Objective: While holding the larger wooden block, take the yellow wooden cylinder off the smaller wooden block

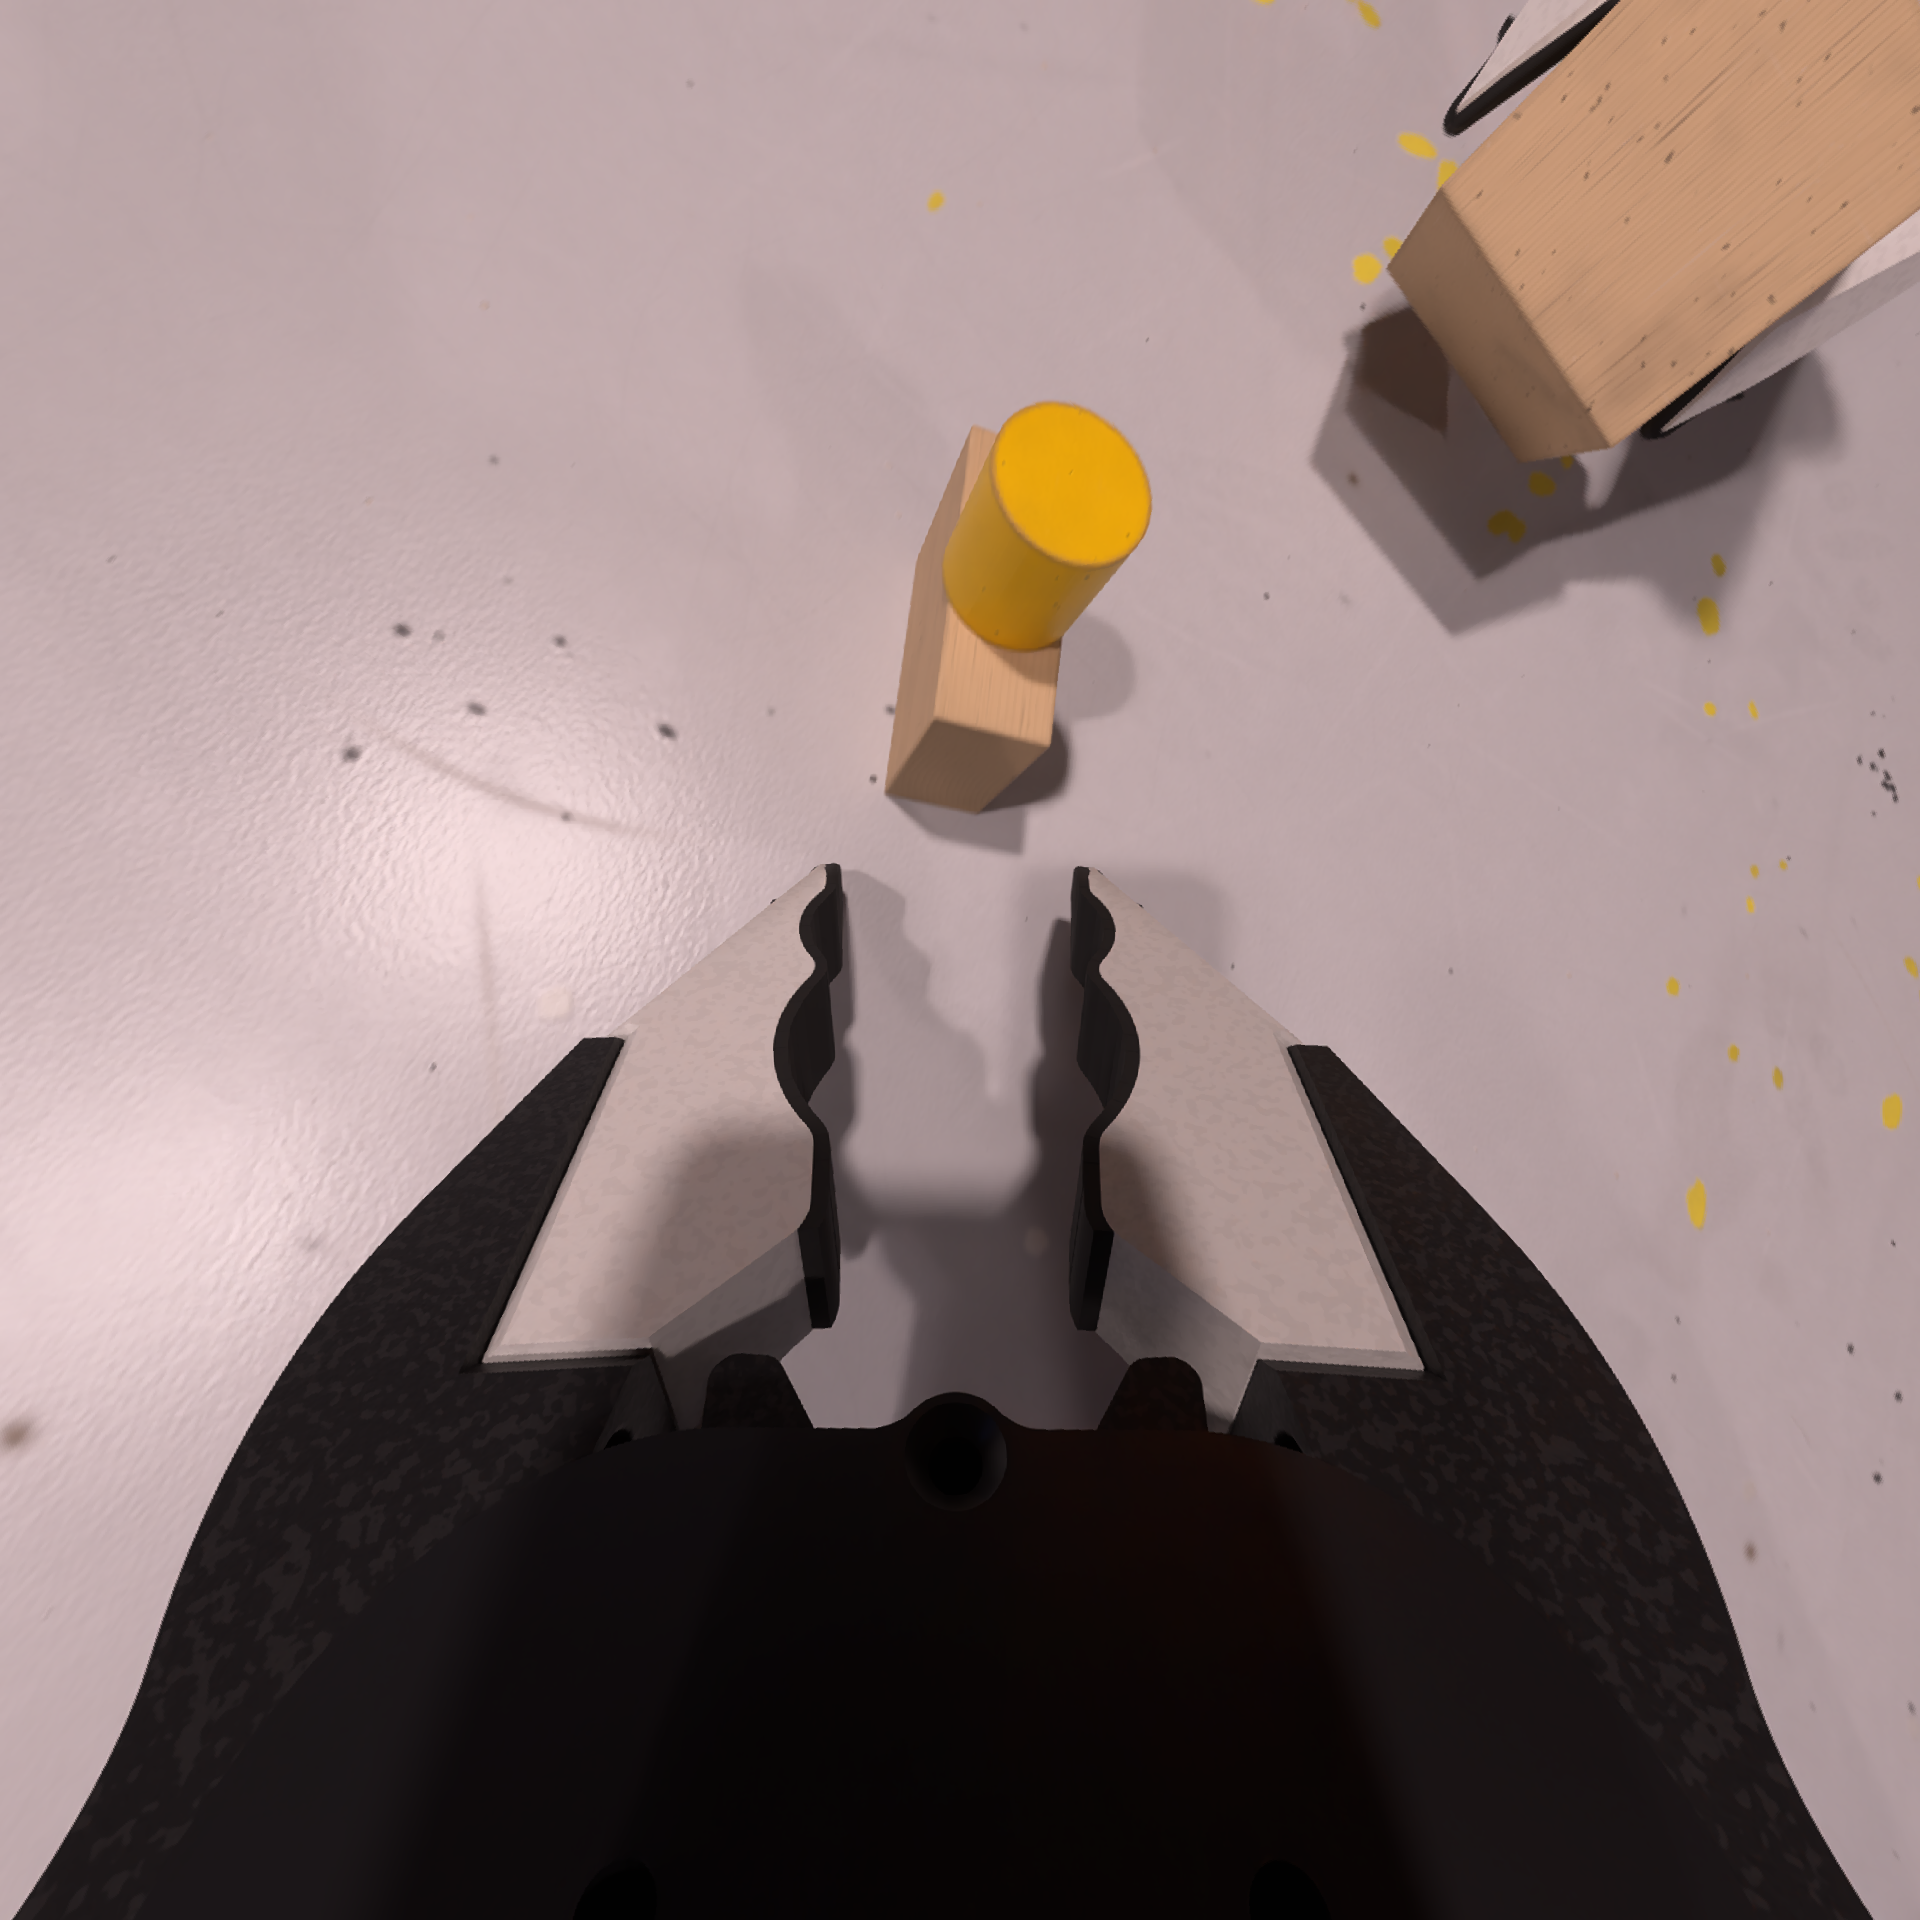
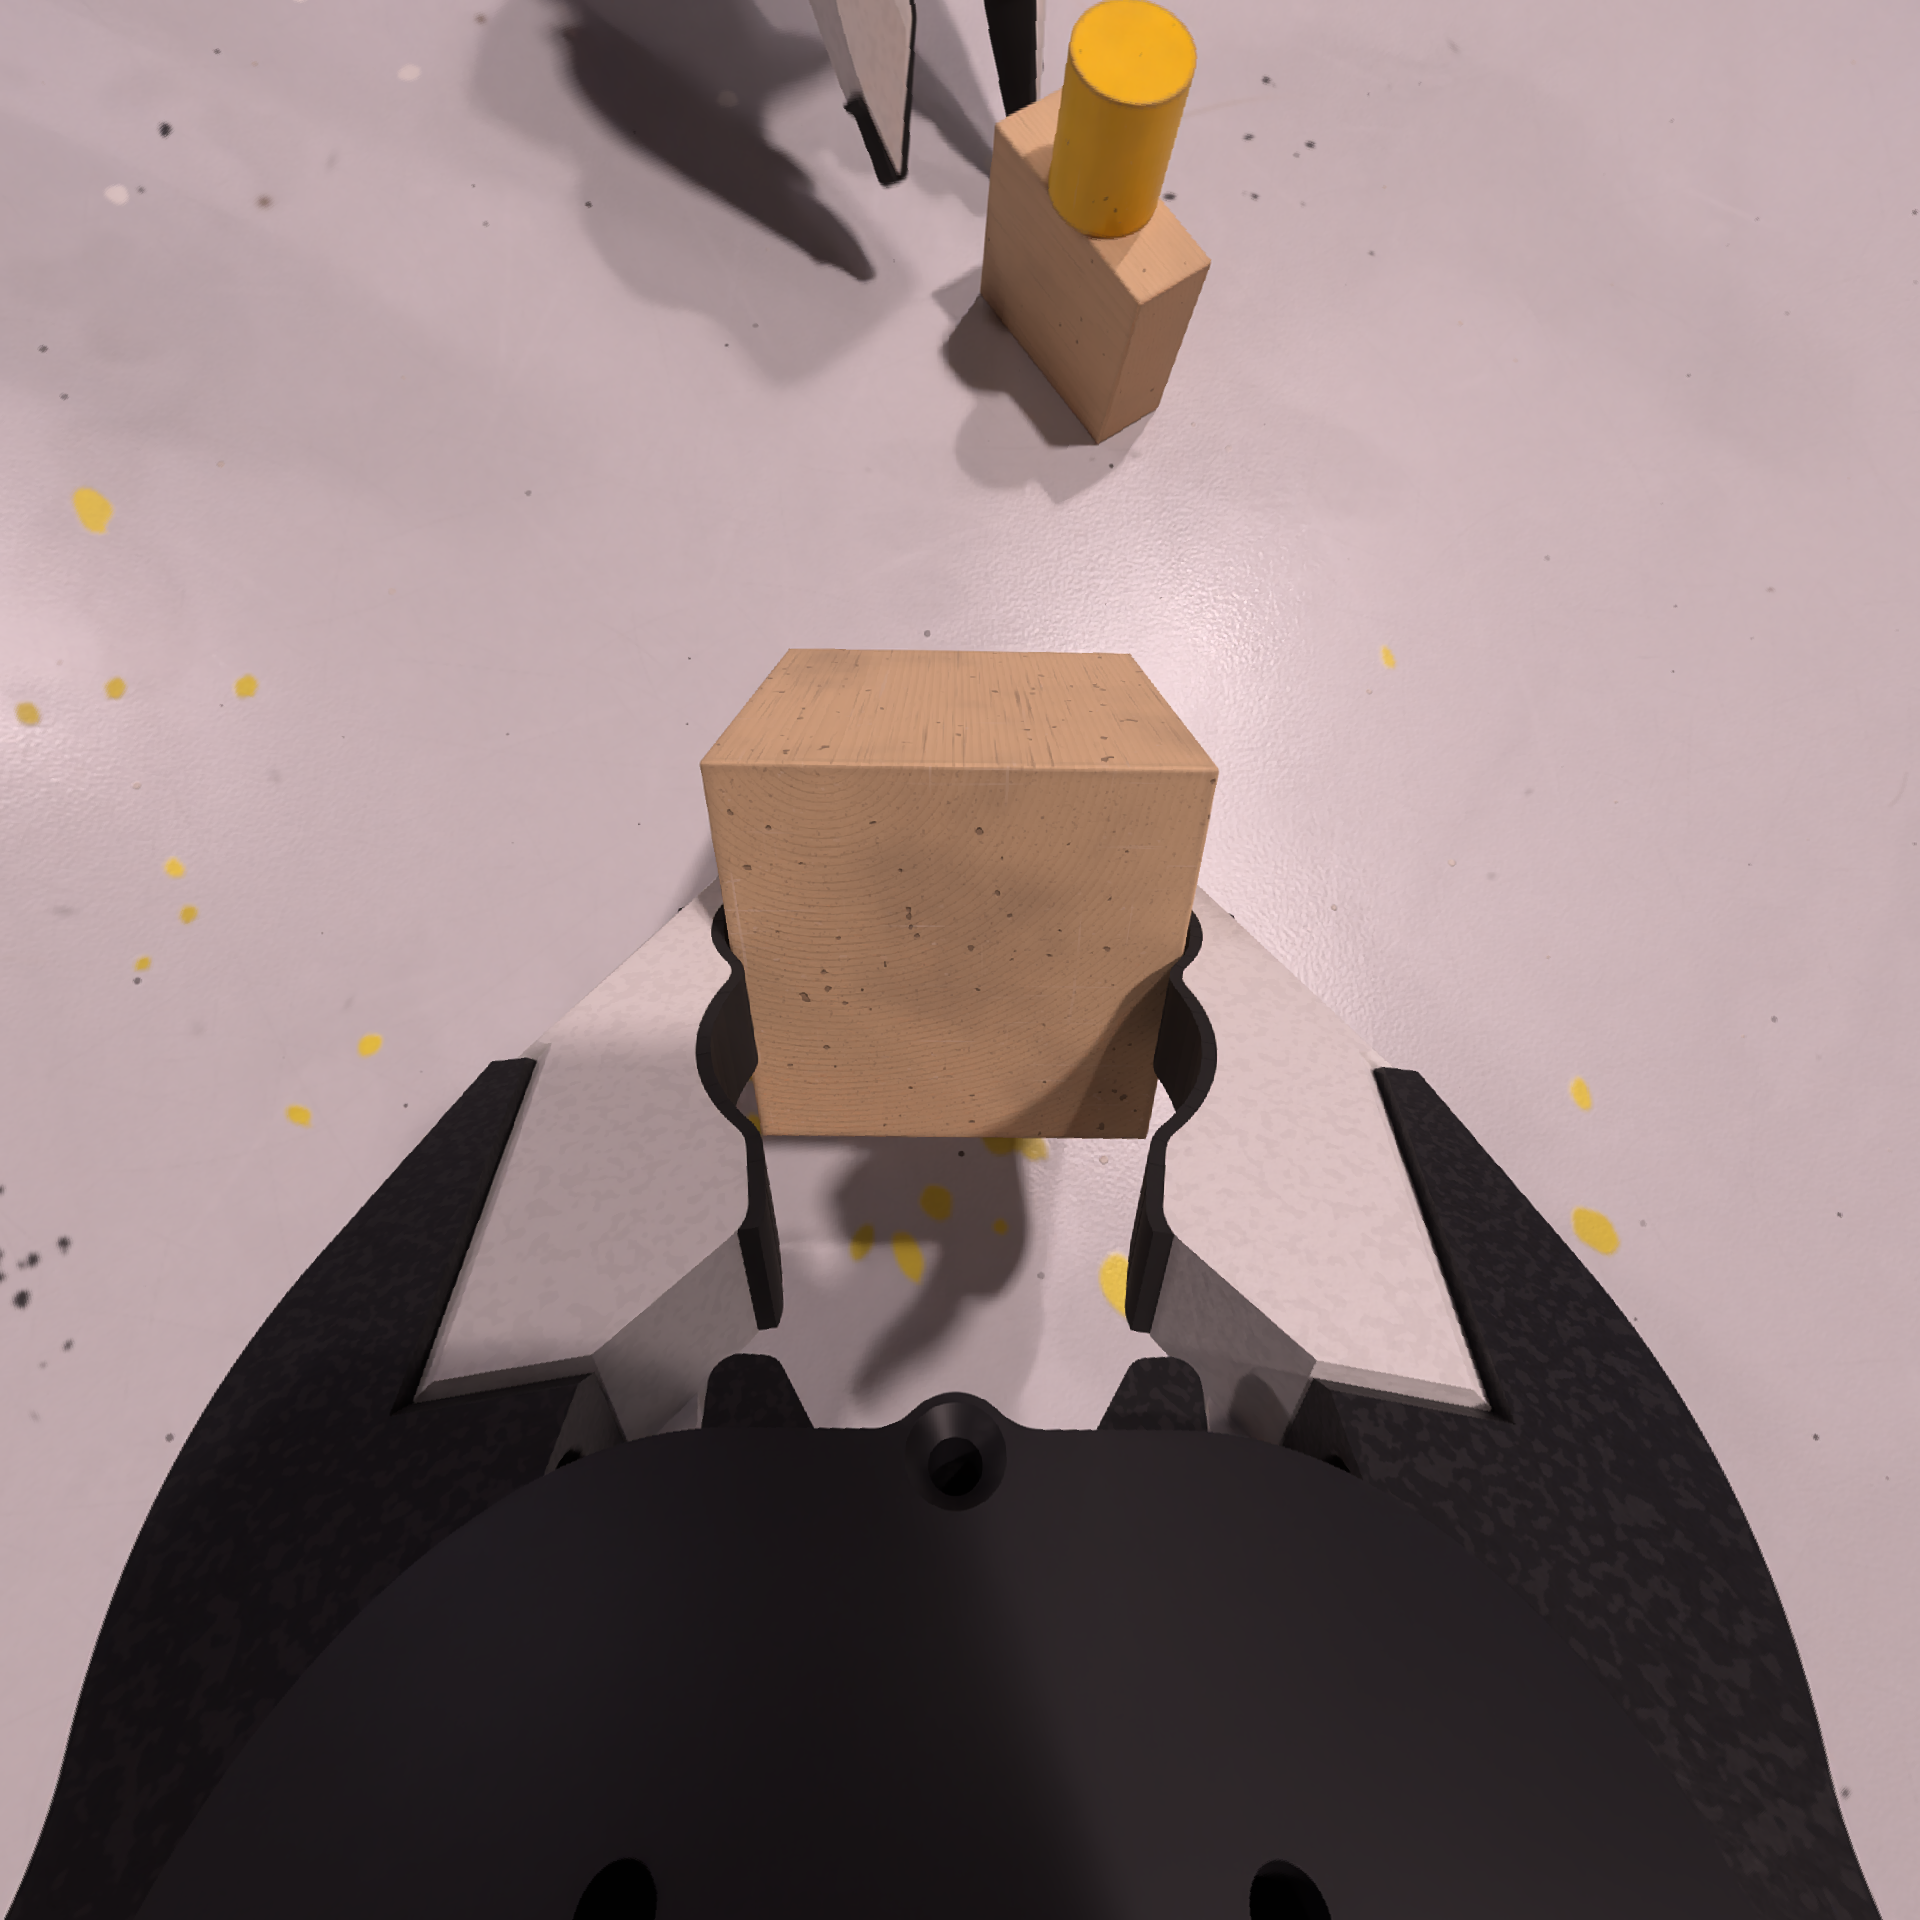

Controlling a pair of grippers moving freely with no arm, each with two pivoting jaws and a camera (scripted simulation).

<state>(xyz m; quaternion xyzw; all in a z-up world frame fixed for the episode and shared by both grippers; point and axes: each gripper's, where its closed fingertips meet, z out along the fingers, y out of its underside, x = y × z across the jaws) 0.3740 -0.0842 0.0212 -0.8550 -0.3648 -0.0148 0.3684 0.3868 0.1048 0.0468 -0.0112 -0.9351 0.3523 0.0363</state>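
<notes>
The yellow wooden cylinder [image 1: 1049, 525] stands upright on the smaller wooden block [image 1: 977, 707], which lies on the pale floor just ahead of my left gripper [image 1: 956, 883]. The left gripper is open and empty, a short way short of the block. My right gripper [image 2: 956, 935] is shut on the larger wooden block [image 2: 956, 894] and holds it above the floor. That block also shows in the left wrist view [image 1: 1662, 229] at the upper right. In the right wrist view the cylinder [image 2: 1122, 114] and the smaller block [image 2: 1091, 291] stand farther ahead, with the left gripper's fingers [image 2: 883, 83] beyond them.
The pale grey floor [image 1: 416, 416] bears yellow paint specks [image 1: 1704, 613] on the right and dark spots on the left. The held block casts a shadow [image 1: 1475, 488] on the floor beneath it.
</notes>
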